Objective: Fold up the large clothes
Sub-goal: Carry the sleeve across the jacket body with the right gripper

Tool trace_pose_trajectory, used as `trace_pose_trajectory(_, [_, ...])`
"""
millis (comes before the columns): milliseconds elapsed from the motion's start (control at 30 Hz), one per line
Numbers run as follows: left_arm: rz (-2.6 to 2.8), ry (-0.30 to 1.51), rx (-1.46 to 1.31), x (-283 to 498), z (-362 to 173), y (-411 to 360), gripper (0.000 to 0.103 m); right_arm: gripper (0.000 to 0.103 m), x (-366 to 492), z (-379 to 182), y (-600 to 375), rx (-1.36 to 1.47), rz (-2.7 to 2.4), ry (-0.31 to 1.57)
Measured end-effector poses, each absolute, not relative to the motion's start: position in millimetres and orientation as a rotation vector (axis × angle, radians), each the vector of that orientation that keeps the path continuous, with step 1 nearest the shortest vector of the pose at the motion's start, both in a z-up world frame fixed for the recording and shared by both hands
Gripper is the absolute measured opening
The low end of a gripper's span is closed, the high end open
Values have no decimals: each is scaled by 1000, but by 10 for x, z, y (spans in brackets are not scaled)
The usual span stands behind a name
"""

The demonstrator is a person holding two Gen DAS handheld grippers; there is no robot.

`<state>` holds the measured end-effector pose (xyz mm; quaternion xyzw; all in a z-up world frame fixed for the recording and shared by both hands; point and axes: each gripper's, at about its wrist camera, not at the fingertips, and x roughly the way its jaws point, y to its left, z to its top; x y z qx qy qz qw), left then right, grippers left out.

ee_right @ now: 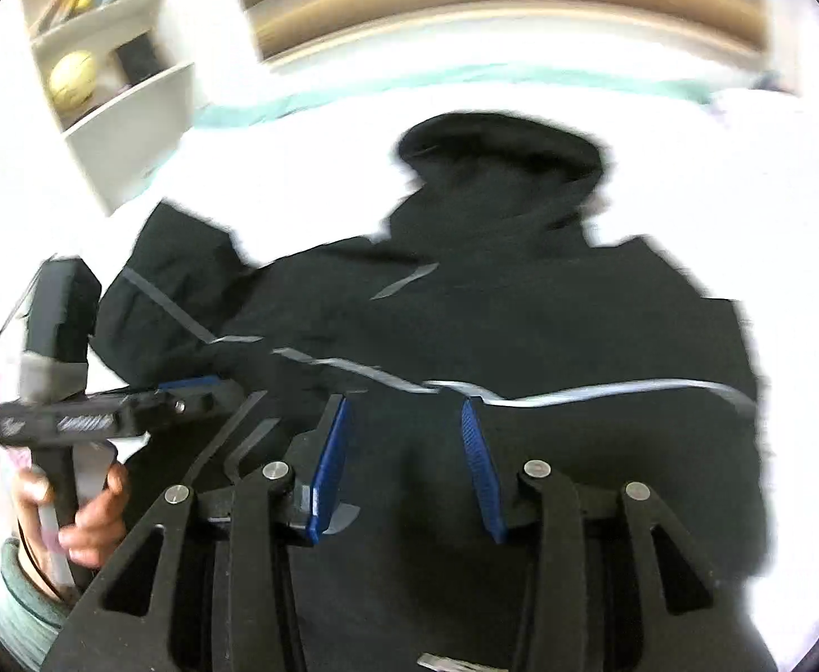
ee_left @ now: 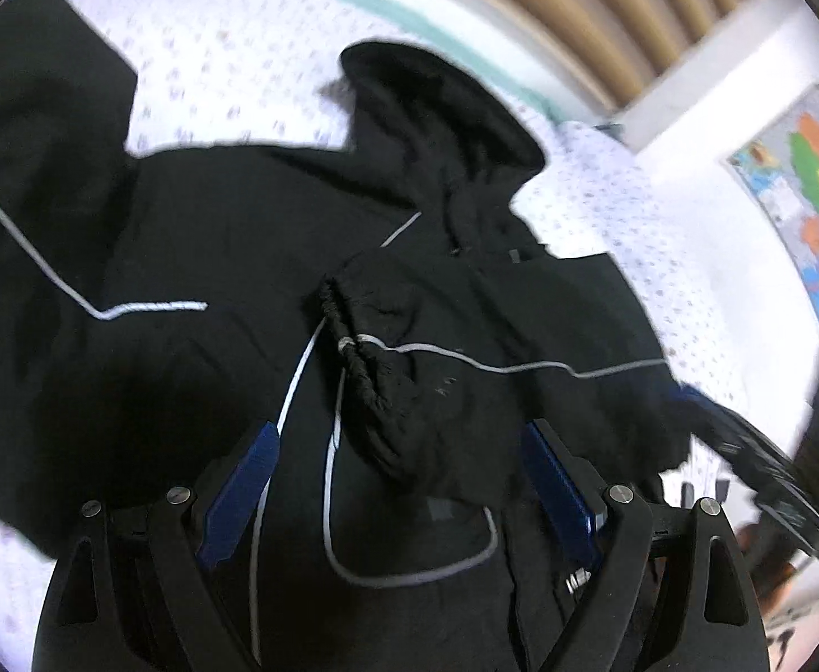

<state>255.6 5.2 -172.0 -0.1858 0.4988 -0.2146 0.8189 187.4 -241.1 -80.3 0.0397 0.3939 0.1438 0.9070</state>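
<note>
Over on the left, a white open shelf unit [ee_right: 123,112] stands by the bed. The left gripper [ee_left: 403,437] hangs over the jacket with its blue-padded jaws spread wide, nothing pinched, a gathered black cuff [ee_left: 375,392] lying between them. The black hooded jacket with thin white piping [ee_left: 196,235] lies flat on the white dotted bedsheet [ee_left: 230,78], long axis running away, hood [ee_right: 499,157] at the far end. The right gripper [ee_right: 406,425] hovers above the piping, jaws part open, empty.
</note>
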Motion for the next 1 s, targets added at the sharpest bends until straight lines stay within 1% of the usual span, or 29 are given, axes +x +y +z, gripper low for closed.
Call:
trace_pose_trajectory(100, [-433, 1104, -380, 2683, -1888, -110, 89, 46, 1700, -713, -2866, 85, 182, 781])
trace_pose_trajectory(200, [-416, 1107, -323, 2752, -1964, -292, 86, 46, 1612, -762, -3221, 113, 116, 794])
trace_pose_trajectory(233, [-416, 1095, -292, 2761, -1962, -381, 68, 46, 1600, -808, -3336, 125, 86, 811])
trace_pose_trajectory(267, [-398, 1093, -258, 2770, -1956, -421, 48, 46, 1587, -845, -3407, 133, 64, 824])
trace_pose_trajectory(300, [-338, 1078, -180, 2777, -1929, -482, 36, 46, 1592, -902, -3479, 145, 42, 839])
trace_pose_trajectory(333, [-320, 1060, -143, 2784, -1879, -499, 22, 46, 1601, -962, -3569, 163, 22, 853])
trace_pose_trajectory(433, [-357, 960, -227, 2735, -1591, -293, 20, 46, 1667, -1092, -3641, 170, -9, 880])
trace_pose_trajectory(533, [-315, 821, -268, 2635, -1210, 72, 20, 46, 1785, -1199, -3564, 141, -15, 901])
trace_pose_trajectory(600, [-292, 812, -302, 2621, -1135, 348, 20, 46, 1904, -1283, -3438, 109, -10, 917])
trace_pose_trajectory(700, [-225, 913, -280, 2677, -1378, 568, 20, 46, 2116, -1474, -3186, 76, 15, 943])
trace_pose_trajectory(767, [-193, 1029, -250, 2742, -1725, 591, 20, 46, 2261, -1661, -3005, 29, 7, 970])
trace_pose_trajectory(800, [-171, 1078, -214, 2767, -1908, 566, 23, 46, 2332, -1793, -2915, -6, -15, 1003])
trace_pose_trajectory(867, [-167, 1066, -158, 2747, -2019, 500, 24, 46, 2403, -1998, -2799, -65, -52, 1032])
trace_pose_trajectory(933, [-155, 1035, -111, 2701, -1933, 440, 24, 46, 2399, -2013, -2758, -95, -67, 1023])
trace_pose_trajectory(967, [-153, 1024, -98, 2682, -1877, 431, 26, 46, 2403, -1999, -2776, -87, -64, 1032])
trace_pose_trajectory(1000, [-150, 1012, -91, 2649, -1821, 432, 30, 46, 2409, -1986, -2796, -76, -59, 1041])
